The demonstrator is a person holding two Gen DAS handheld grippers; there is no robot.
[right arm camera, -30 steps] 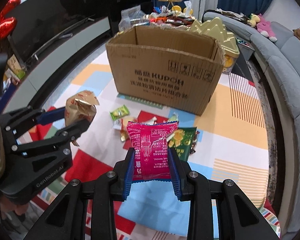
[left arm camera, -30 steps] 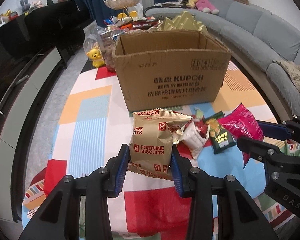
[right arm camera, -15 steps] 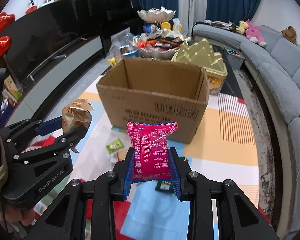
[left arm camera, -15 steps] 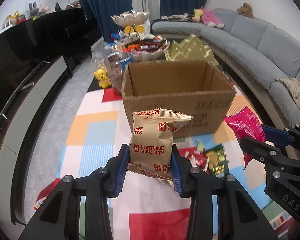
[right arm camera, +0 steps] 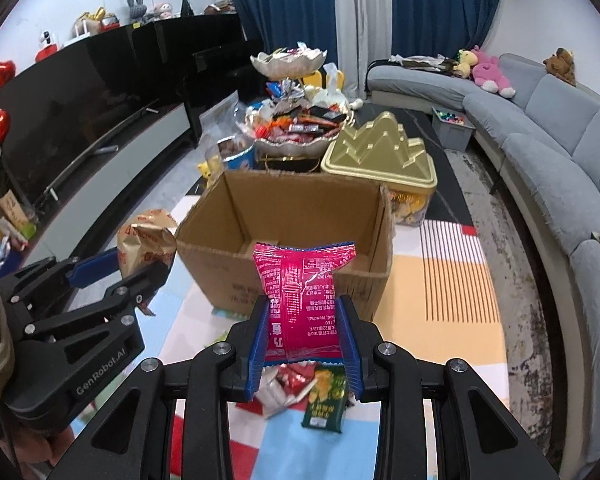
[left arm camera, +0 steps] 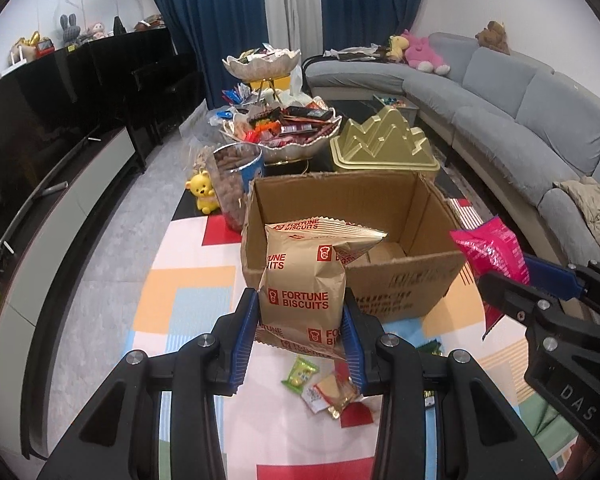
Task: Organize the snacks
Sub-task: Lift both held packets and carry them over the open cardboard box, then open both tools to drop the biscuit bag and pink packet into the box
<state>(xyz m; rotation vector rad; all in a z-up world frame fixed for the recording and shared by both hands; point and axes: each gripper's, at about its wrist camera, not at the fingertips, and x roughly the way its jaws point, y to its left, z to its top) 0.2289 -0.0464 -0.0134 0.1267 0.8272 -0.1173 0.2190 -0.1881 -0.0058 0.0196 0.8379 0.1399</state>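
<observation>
Both packets lifted toward cardboard box [left arm camera: 352,264], left gripper [left arm camera: 300,330] jaws clamped on "FORTUNE BISCUITS" bag [left arm camera: 304,280], right gripper [right arm camera: 304,338] jaws on pink packet [right arm camera: 304,292]

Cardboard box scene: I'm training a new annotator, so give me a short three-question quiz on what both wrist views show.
1. True or false: the left tongs are shut on the Fortune Biscuits bag.
2. What do the right tongs grip? A) green packet B) pink packet C) yellow bear
3. Fill in: the cardboard box stands open at the ____.

Key
1. True.
2. B, the pink packet; the green packet lies on the mat below.
3. Top.
</observation>
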